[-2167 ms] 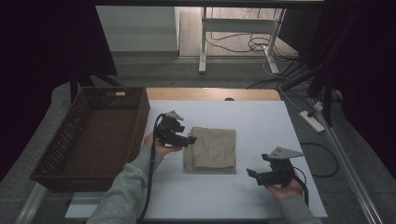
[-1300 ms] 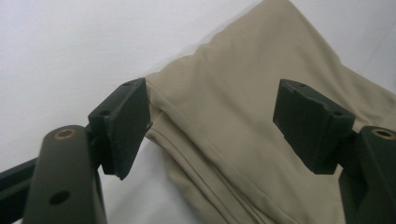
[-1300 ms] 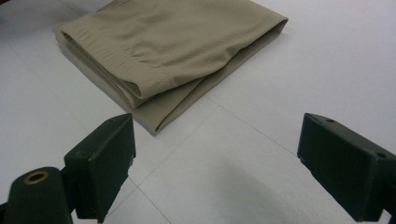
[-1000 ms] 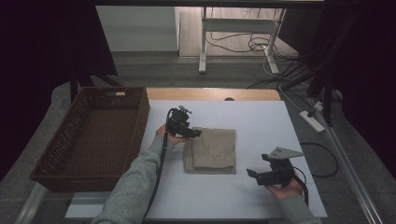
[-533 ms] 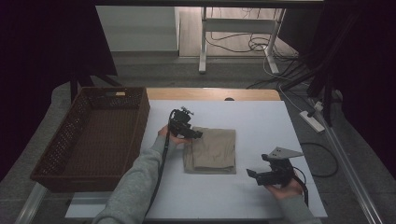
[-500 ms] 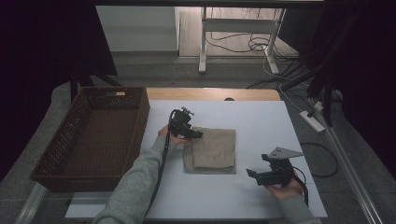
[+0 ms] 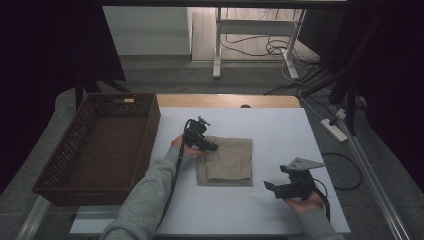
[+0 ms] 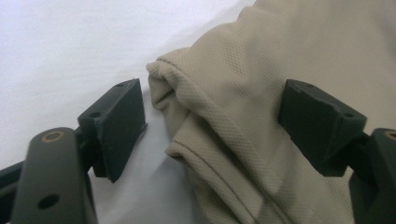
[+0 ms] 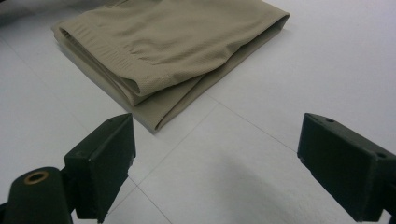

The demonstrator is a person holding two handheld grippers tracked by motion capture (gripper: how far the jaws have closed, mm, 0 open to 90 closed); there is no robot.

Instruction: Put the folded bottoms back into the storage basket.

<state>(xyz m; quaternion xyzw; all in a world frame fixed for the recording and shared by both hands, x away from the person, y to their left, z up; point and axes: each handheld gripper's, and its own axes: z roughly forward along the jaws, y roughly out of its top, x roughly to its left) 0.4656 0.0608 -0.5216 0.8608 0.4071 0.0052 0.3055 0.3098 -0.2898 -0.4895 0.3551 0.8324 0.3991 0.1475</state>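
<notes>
Now the folded beige knit cloth [image 7: 225, 161] lies flat near the middle of the white table [image 7: 280, 130]. At its far left corner the left gripper [image 7: 210, 146] sits with jaws apart, straddling the bunched corner folds. Near the cloth's right near corner, the right gripper [image 7: 272, 186] hovers, jaws wide apart and empty. Left of the table stands a brown wicker basket [image 7: 65, 165].

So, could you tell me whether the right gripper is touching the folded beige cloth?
Apart. In the right gripper view, bare white table lies between the open right gripper and the folded beige cloth.
</notes>
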